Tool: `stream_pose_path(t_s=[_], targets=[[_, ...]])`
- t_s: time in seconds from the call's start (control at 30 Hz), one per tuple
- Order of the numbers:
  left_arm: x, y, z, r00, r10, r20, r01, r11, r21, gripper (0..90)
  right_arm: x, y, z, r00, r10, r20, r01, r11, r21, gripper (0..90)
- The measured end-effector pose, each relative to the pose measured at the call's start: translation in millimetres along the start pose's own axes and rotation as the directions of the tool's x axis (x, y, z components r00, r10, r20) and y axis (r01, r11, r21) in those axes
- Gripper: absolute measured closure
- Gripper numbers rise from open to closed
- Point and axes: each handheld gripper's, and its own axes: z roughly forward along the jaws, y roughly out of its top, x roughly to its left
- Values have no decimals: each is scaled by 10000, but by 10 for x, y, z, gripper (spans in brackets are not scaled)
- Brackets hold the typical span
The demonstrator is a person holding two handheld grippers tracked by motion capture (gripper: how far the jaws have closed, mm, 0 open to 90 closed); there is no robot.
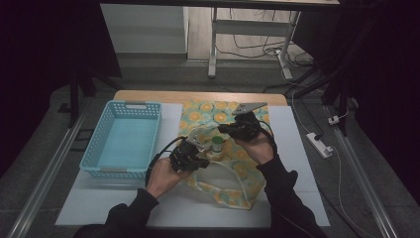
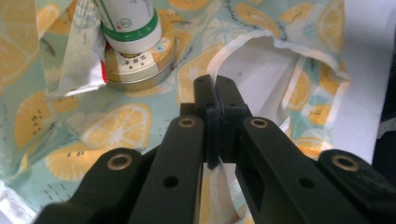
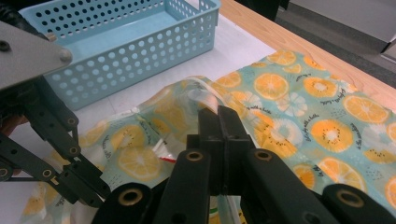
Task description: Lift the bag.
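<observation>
Bag [image 1: 233, 168], the citrus-print cloth tote, lies flat on the desk [image 1: 307, 163] w/ its mouth being pulled open; both grippers work on it. Left gripper [image 2: 216, 100]: jaws fully closed, pinching a white strap/hem of the bag [image 2: 219, 60] right at the tips. Right gripper [image 3: 219, 122]: jaws also closed tight, clamped on the upper edge of the bag's opening, w/ a clear-ish handle loop [image 3: 205, 95] bulging just past the tips. In the high view the left gripper [image 1: 190, 154] sits at the near-left lip, the right gripper [image 1: 236, 128] at the far lip, so the mouth is spread between them.

Contents: just beyond the left jaws, up and to the left, a round gold tin [image 2: 140, 70] w/ a white bottle w/ green band [image 2: 130, 23] standing on it, plus a foil-ish packet [image 2: 77, 51] touching the tin's left side. Same bottle [image 1: 217, 145] seen between the two grippers from above.

Progress, as I read it: bag gripped and opened = done. Items not out yet. The blue basket [image 1: 148, 144], beyond the left jaws' side of the bag, holds nothing so far, so emptying into it looks like what's left, i.e. most of the job.
</observation>
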Motion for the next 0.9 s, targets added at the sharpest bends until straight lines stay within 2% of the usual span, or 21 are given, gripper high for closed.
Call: stream_pose_path(t_s=[0.2,0.37,0.7,0.9], targets=[[49,87,-125,9996,-86,263,89,9999,-124,890,24,102,-11,9999,-162,-14,162,9999,37,900],[100,152,-209,9995,-145,271,149,9998,-149,890,35,173,-21,9998,-177,-104,177,9998,45,900],[220,359,-439,9995,-274,180,278,9993,-249,890,29,307,-75,9994,-349,48,348,9993,169,900],[322,477,-549,9984,-428,358,444,9980,-453,890,0,352,-107,9995,-321,50,320,9994,155,900]])
